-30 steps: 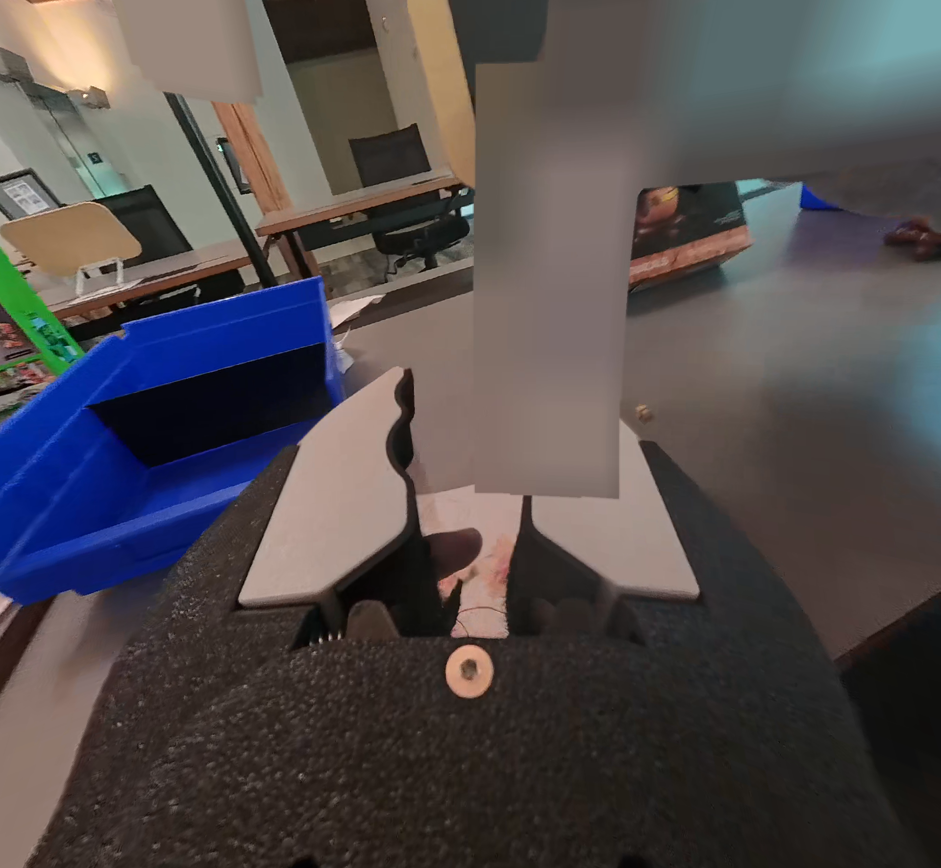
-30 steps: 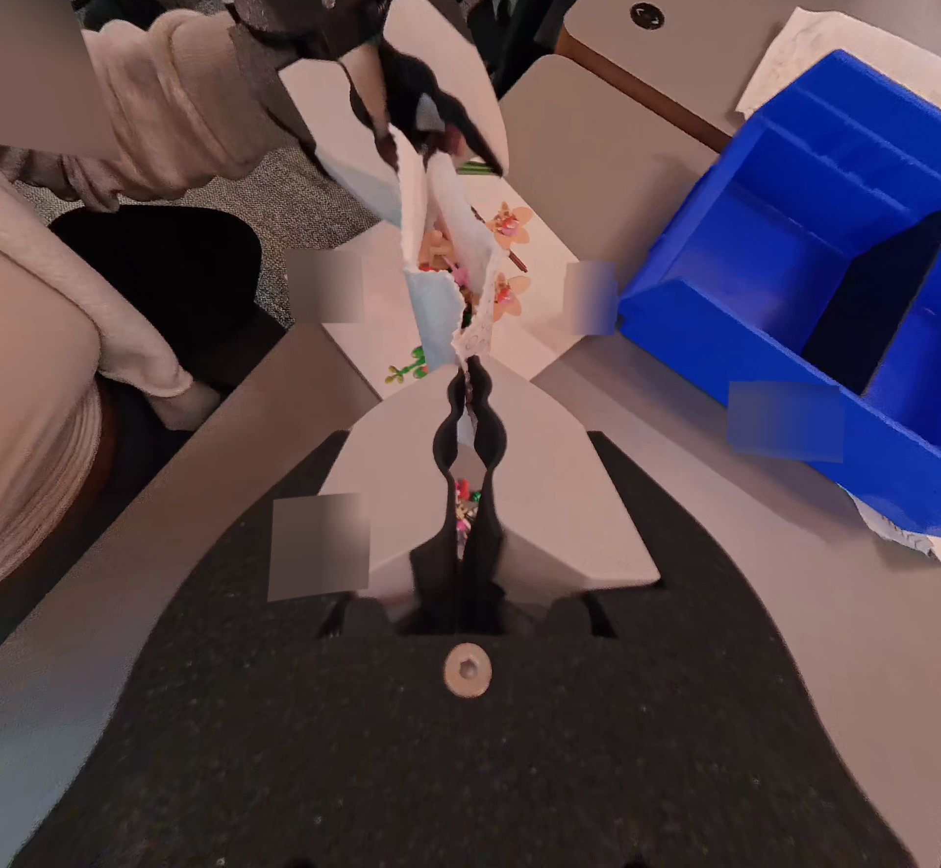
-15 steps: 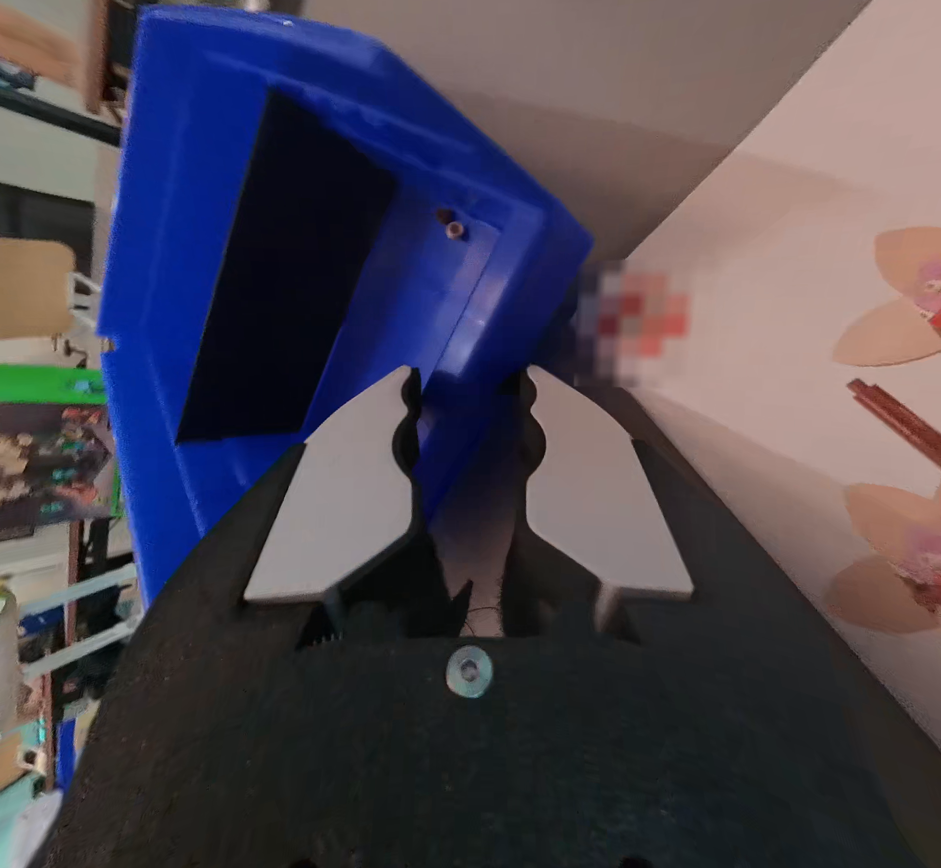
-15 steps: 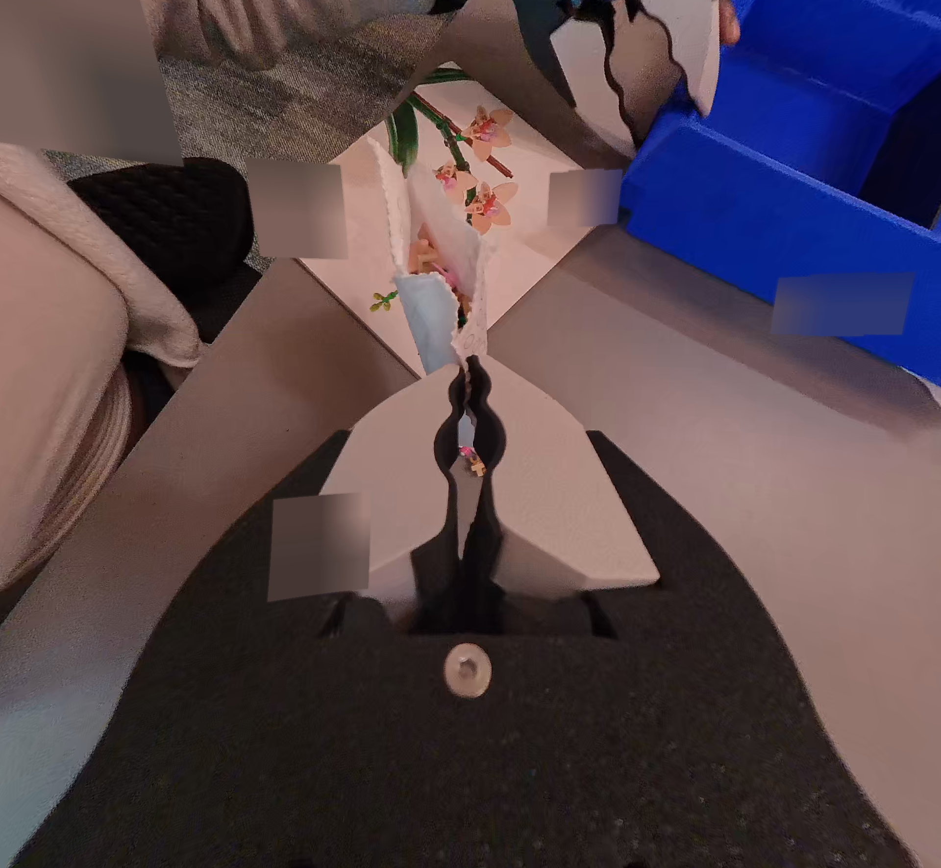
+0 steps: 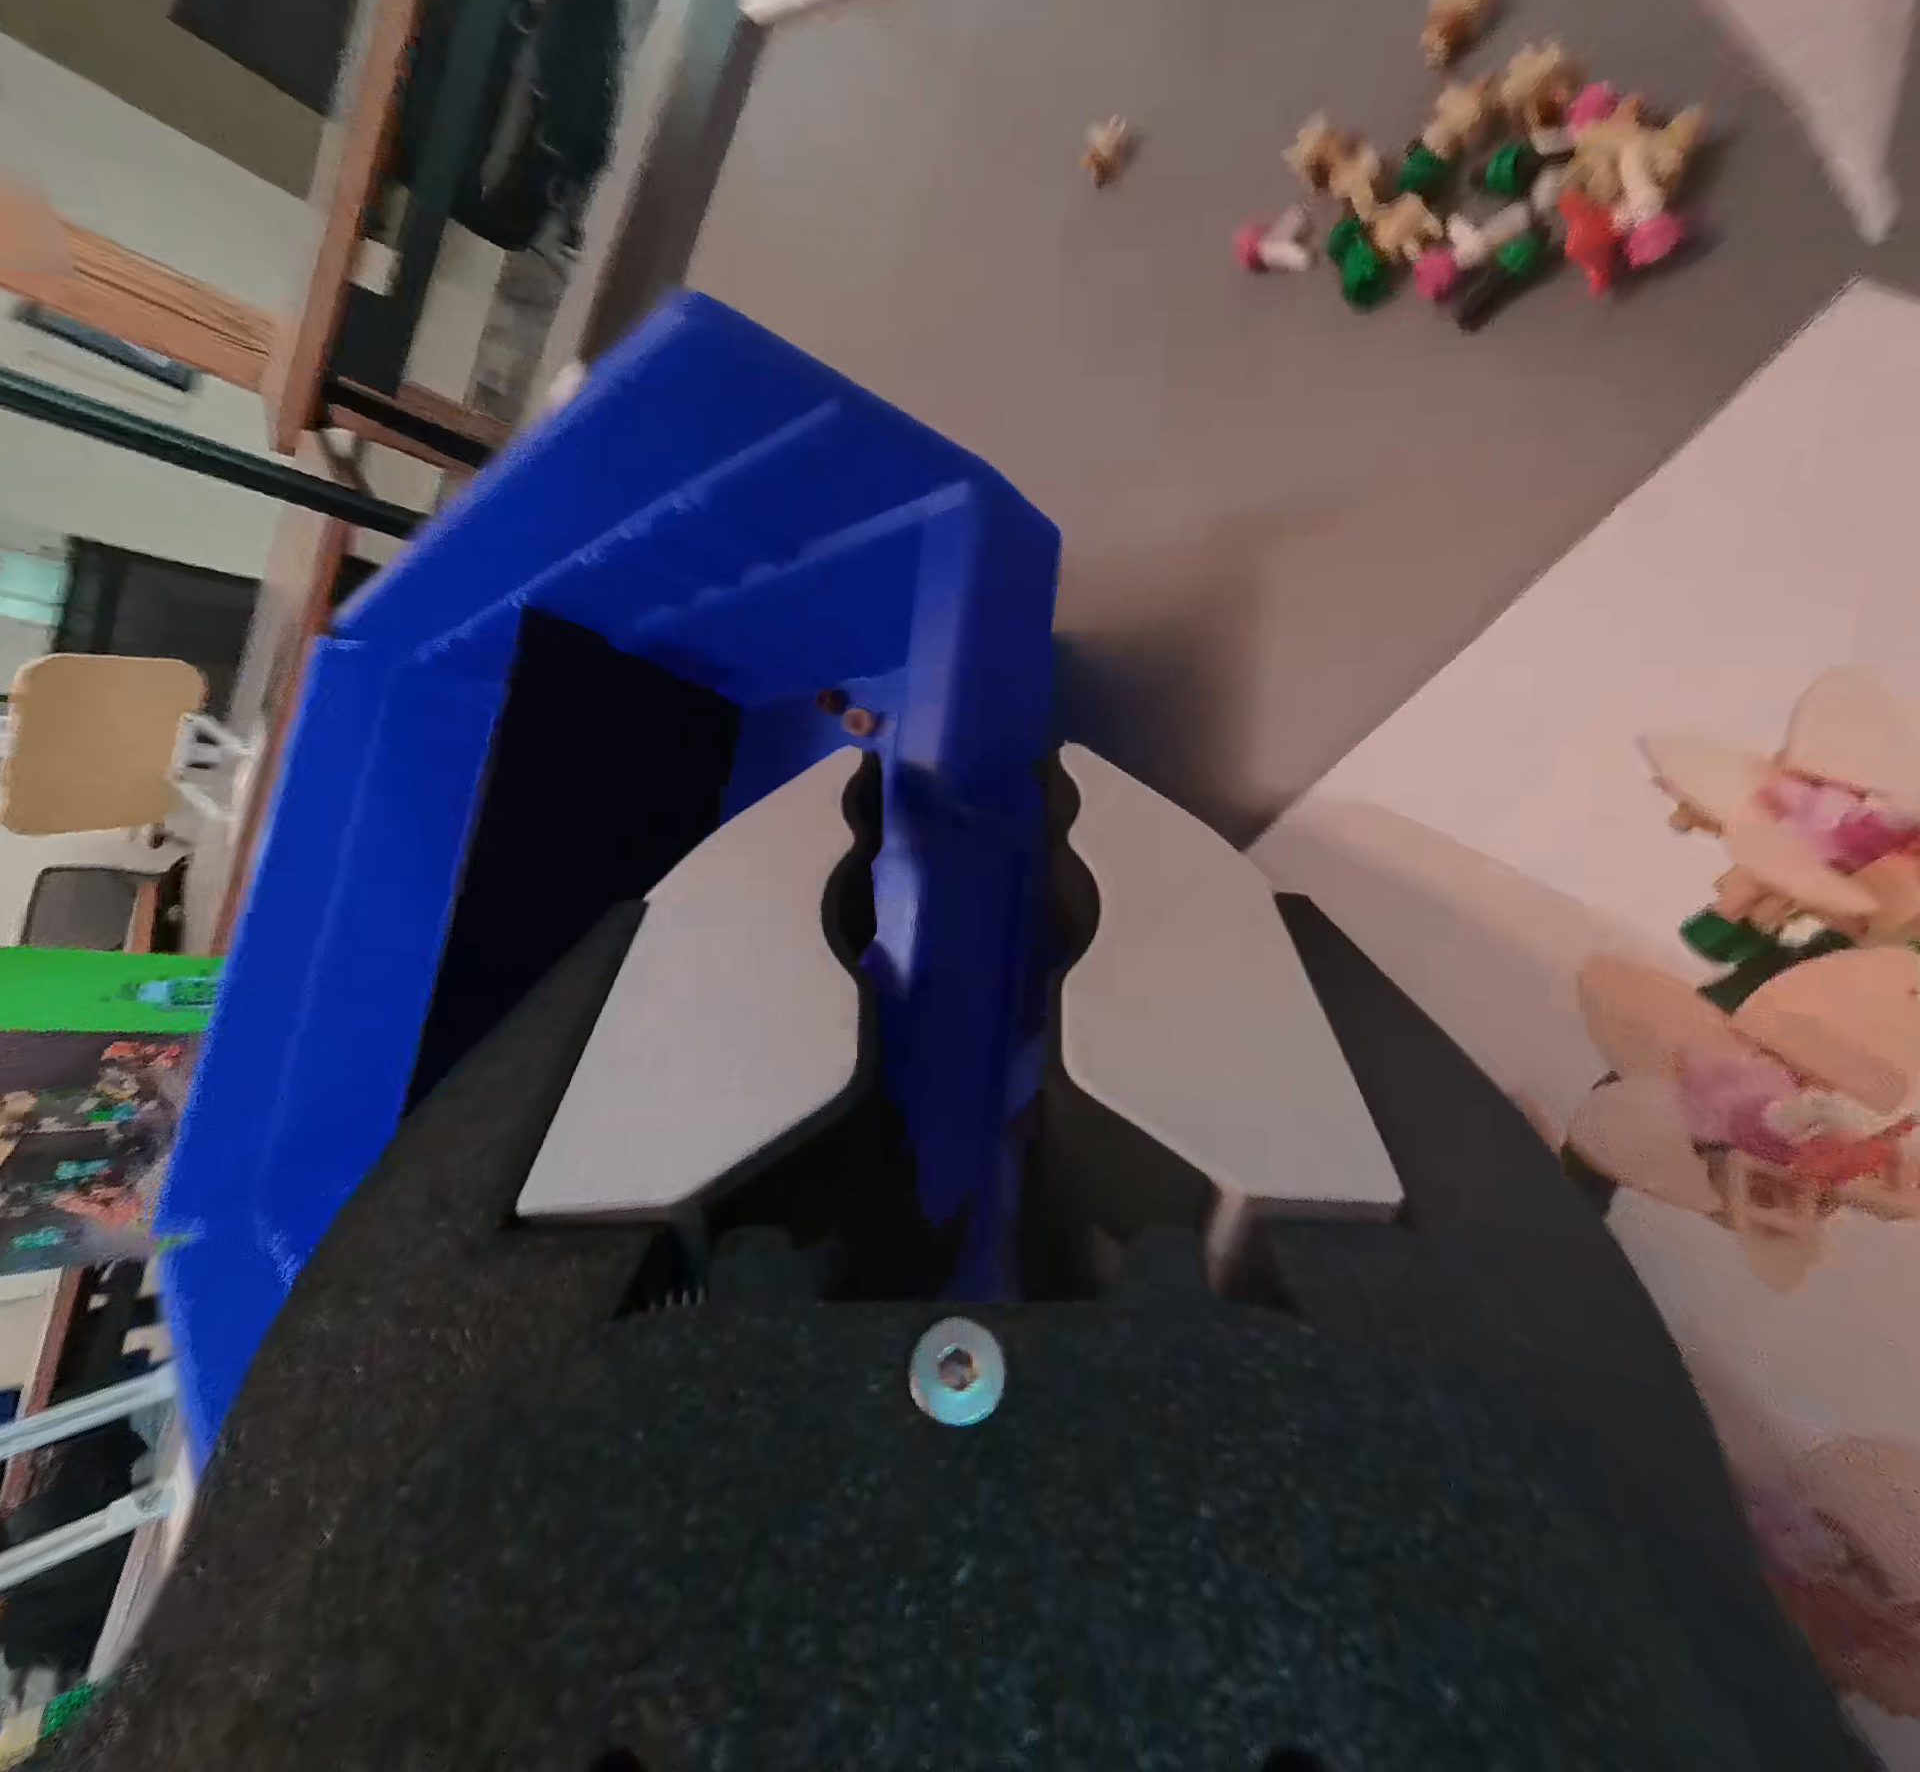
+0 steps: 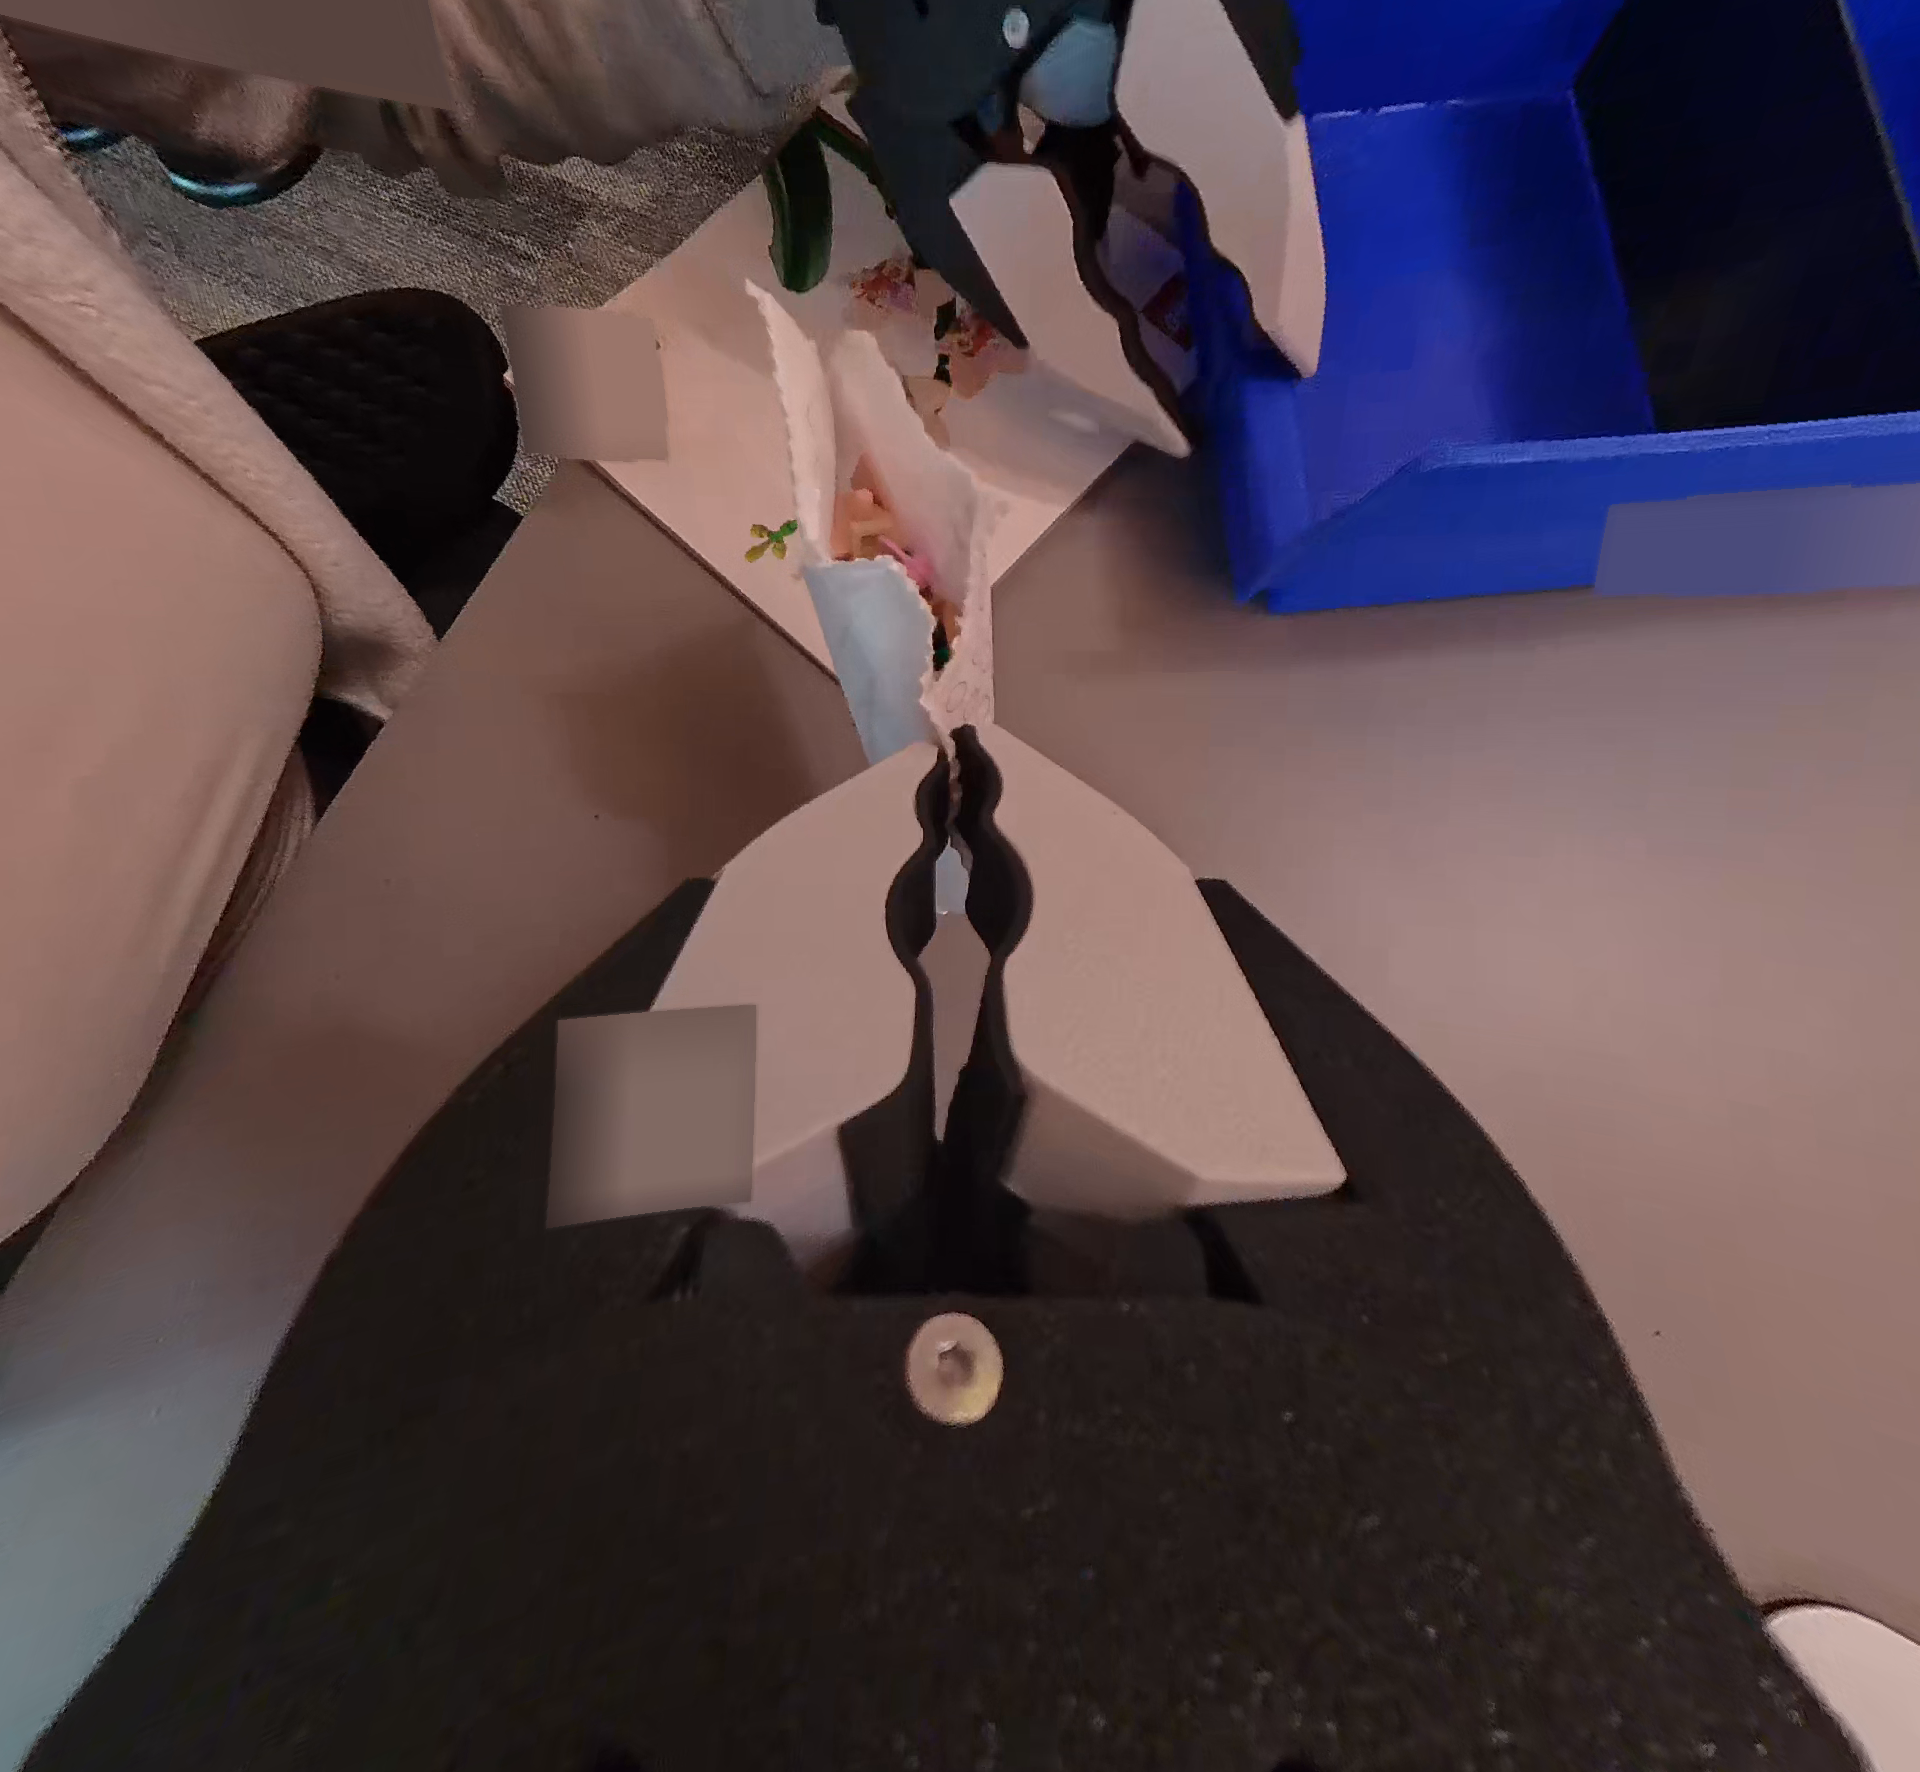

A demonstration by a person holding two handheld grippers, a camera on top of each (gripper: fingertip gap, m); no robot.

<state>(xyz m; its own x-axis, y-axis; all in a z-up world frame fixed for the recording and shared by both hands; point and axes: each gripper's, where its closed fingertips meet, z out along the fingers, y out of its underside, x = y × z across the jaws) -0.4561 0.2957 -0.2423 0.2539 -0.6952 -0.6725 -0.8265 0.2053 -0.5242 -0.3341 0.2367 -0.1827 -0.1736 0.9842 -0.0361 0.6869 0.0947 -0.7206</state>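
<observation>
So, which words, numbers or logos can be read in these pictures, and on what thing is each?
None that I can quote.
Bag, in the right gripper: faint print, too small.
White box: red mark, half hidden by the left gripper.
Green box: blurred.

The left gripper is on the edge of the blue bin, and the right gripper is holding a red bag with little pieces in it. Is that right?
Not quite. The bag is white and pale blue, not red; the right wrist view shows it. The rest holds: the right gripper pinches it, and the left gripper straddles the blue bin edge.
</observation>
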